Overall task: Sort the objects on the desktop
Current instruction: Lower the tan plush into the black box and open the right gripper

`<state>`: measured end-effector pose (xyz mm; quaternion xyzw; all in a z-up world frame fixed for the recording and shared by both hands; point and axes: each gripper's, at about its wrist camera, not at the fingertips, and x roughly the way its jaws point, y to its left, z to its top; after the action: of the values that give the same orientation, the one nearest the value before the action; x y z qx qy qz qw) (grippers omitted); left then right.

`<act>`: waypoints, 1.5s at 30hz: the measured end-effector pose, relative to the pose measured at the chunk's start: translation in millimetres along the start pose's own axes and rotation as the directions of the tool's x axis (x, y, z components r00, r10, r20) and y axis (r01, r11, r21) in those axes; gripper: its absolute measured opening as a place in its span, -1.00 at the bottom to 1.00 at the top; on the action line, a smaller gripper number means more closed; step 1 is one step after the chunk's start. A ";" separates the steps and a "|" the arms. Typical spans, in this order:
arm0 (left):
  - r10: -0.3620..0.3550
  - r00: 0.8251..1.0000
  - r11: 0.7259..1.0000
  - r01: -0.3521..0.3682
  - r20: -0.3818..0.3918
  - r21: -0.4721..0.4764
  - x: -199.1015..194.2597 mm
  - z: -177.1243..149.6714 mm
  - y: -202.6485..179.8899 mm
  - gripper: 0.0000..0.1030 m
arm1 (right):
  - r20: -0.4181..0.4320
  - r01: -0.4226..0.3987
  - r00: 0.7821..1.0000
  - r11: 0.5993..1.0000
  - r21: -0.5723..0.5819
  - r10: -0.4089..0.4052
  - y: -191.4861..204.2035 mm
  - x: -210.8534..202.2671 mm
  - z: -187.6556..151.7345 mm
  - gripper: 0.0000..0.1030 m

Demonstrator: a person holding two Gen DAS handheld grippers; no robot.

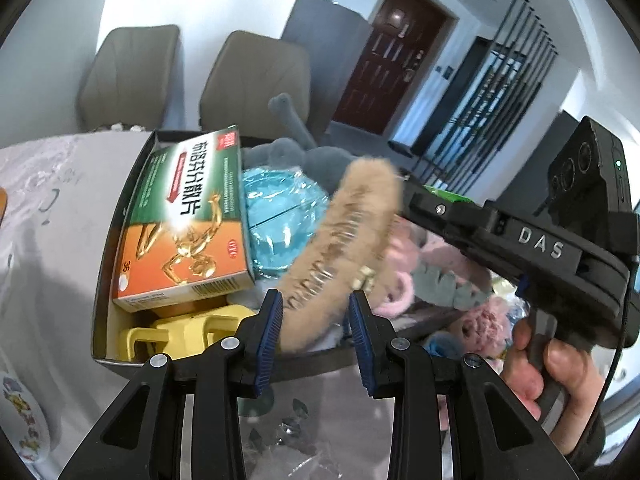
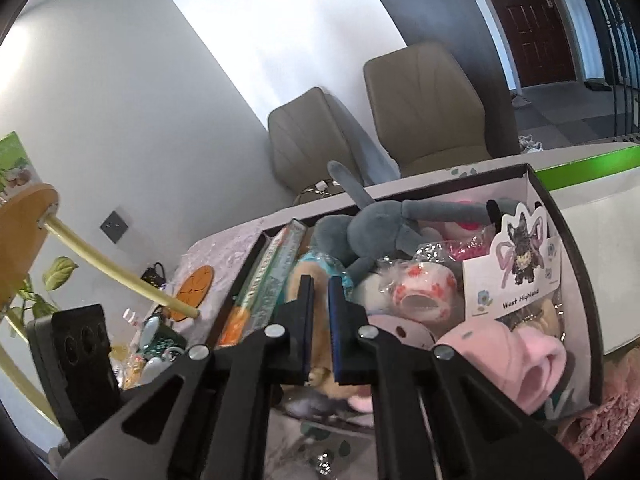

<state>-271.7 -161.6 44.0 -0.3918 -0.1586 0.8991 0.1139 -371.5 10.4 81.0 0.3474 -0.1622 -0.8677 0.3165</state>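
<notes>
A tan furry hair clip (image 1: 344, 224) with a metal spring slants up out of the black box (image 1: 120, 208). My left gripper (image 1: 315, 297) is shut on its lower end, a blue pad on each side. My right gripper (image 1: 406, 190), held by a hand, reaches in from the right and meets the clip's upper end. In the right wrist view my right gripper (image 2: 320, 282) is shut with only a thin slit between the pads. Tan fur (image 2: 294, 278) lies just behind them, and I cannot tell whether they pinch it. The box also holds a green-and-orange medicine box (image 1: 188, 216) and a grey plush (image 2: 380, 236).
A blue wrapped packet (image 1: 280, 216), a yellow plastic piece (image 1: 188, 332), a flowered tape roll (image 2: 420, 292), a dog sticker card (image 2: 516, 268) and pink plush (image 2: 532, 364) crowd the box. An orange coaster (image 2: 196, 288) and a mug (image 2: 160, 336) sit on the lace cloth. Two chairs (image 2: 428, 108) stand behind.
</notes>
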 end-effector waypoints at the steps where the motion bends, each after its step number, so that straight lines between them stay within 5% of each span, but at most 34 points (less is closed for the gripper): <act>1: -0.006 1.000 1.000 0.006 0.004 -0.010 0.6 -0.4 1.5 -0.35 | -0.010 0.001 1.000 1.000 0.003 -0.001 -0.8 4.5 -0.7 -0.87; 11: -0.038 0.999 0.999 0.038 0.032 -0.008 -21.2 -0.5 -2.8 -0.35 | 0.064 -0.032 0.998 0.999 0.010 0.031 -2.4 -16.5 5.7 -0.81; 15: -0.035 0.999 0.999 0.035 0.022 0.000 -20.2 0.9 -3.5 -0.35 | 0.005 -0.076 0.997 0.996 -0.055 0.077 9.5 -19.7 6.2 -0.82; 28: -0.022 1.000 0.999 0.022 0.000 -0.030 -11.2 -0.8 3.3 -0.34 | -0.009 0.014 1.000 0.995 -0.099 -0.015 5.2 4.5 -1.9 -0.82; 31: -0.026 1.000 0.999 0.026 0.000 -0.038 -12.2 -0.4 5.4 -0.03 | -0.004 0.024 1.000 0.995 -0.093 -0.024 3.9 7.7 -1.8 -0.82; 40: -0.016 1.000 0.999 0.016 0.003 -0.038 -7.8 -1.9 6.6 -0.01 | -0.012 0.032 0.999 0.995 -0.094 -0.033 1.9 13.5 -0.7 -0.81; 45: -0.008 1.000 1.000 0.008 0.020 -0.012 -23.4 -0.2 -4.6 -0.01 | 0.029 -0.035 0.999 0.998 -0.043 0.036 -0.4 -7.5 5.7 -0.40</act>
<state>-255.5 -165.0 61.2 -0.3830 -0.1666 0.9015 0.1136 -371.5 15.9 88.6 0.3247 -0.1544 -0.8703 0.3367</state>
